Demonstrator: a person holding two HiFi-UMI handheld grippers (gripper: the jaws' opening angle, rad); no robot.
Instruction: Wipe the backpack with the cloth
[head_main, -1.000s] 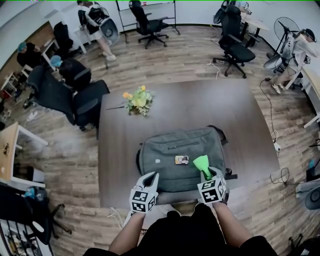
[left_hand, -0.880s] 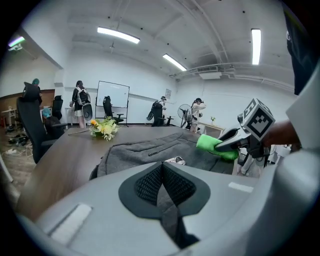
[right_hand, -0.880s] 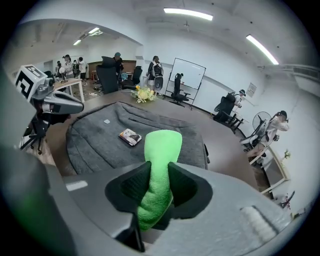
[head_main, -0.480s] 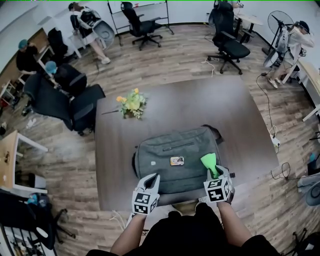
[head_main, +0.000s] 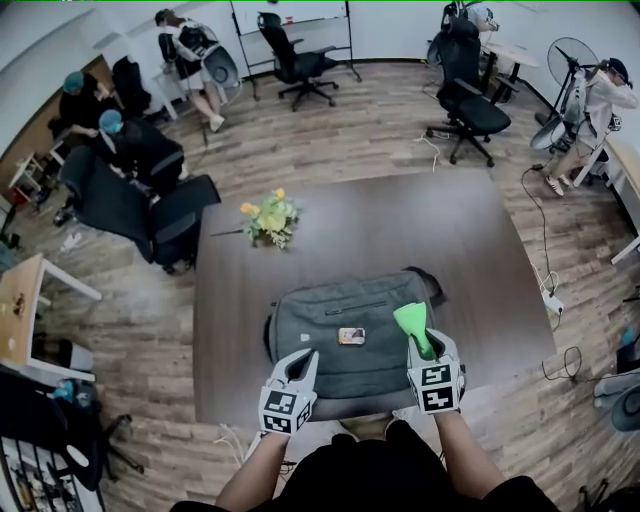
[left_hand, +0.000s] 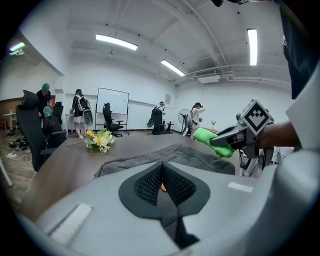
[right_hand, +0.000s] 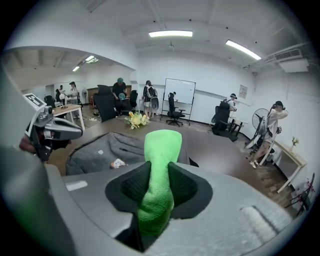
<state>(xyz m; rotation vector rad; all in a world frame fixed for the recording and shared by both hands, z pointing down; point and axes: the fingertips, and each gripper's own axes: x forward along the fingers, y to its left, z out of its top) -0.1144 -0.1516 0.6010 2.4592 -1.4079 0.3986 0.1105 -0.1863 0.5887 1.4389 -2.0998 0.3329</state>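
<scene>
A grey backpack (head_main: 345, 320) lies flat on the brown table (head_main: 350, 225), near its front edge. A small orange tag (head_main: 350, 336) sits on its front panel. My right gripper (head_main: 421, 345) is shut on a bright green cloth (head_main: 413, 325), which sticks out over the backpack's right end; the cloth (right_hand: 159, 170) fills the middle of the right gripper view, with the backpack (right_hand: 107, 150) below left. My left gripper (head_main: 300, 363) is shut with nothing in it, over the backpack's near left edge. The left gripper view shows the backpack (left_hand: 150, 157) and the cloth (left_hand: 212, 141).
A bunch of yellow flowers (head_main: 268, 215) lies on the table's far left part. Black office chairs (head_main: 150, 205) stand by the table's left side and further back. Several people are at the room's edges. A fan (head_main: 573, 60) stands far right.
The head view has shifted slightly. My right gripper with the cloth has edged a little forward over the backpack's right end. The left gripper stays in place.
</scene>
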